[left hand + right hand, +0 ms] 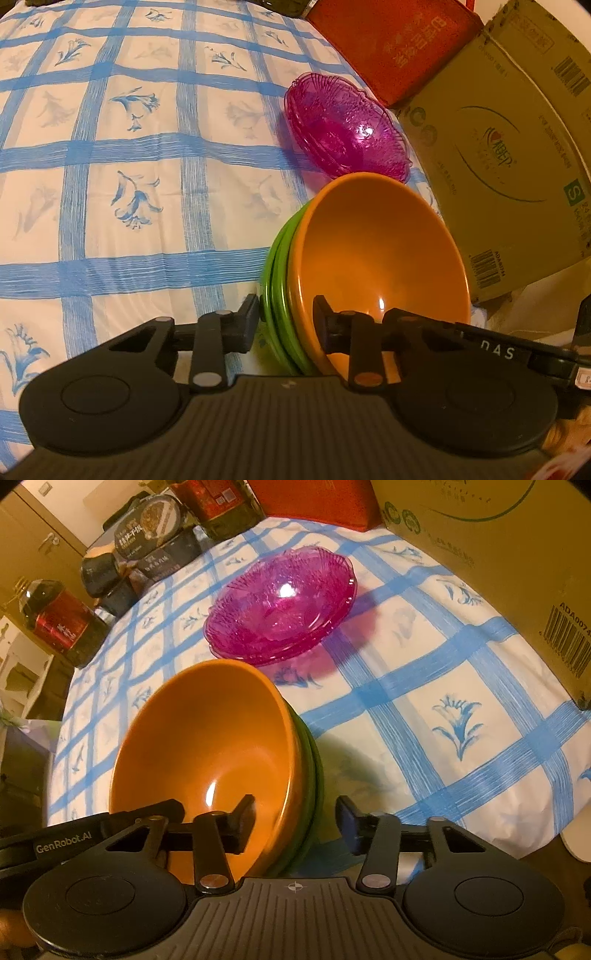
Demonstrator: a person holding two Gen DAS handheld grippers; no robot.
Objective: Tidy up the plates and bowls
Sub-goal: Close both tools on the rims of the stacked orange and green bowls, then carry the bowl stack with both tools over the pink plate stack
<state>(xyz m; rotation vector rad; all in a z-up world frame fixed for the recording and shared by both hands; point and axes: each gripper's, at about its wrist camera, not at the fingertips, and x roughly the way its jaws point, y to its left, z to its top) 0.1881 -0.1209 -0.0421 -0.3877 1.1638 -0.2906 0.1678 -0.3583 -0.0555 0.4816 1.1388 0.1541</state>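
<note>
A: What sits nearest the cameras?

B: A glossy orange round bowl point(384, 258), empty, nested in a stack of green bowls point(277, 280) whose rims show beside it. The stack stands on the white tablecloth with blue checks and blue flowers point(129, 184).

A: And the grippers?

B: The left gripper point(286, 317) straddles the stack's rim at about six o'clock in its own view, jaws partly closed: one finger point(247, 325) touches the outermost green rim, the other is inside the orange bowl. The right gripper point(295, 819) straddles the opposite rim, one finger point(242, 823) inside the orange bowl, the other just outside with a gap to the green edge. I cannot tell whether either really clamps.

A: Beyond that?

B: Toward twelve o'clock from the stack, near it, stands a pile of translucent magenta ribbed glass dishes point(280, 609), nothing in them. Farther, at one to two o'clock, a printed brown cardboard carton point(517, 166) and a flat red box with gold lettering point(391, 48). At ten o'clock in the right view, dark food packages point(147, 542) at the table's far edge.
</note>
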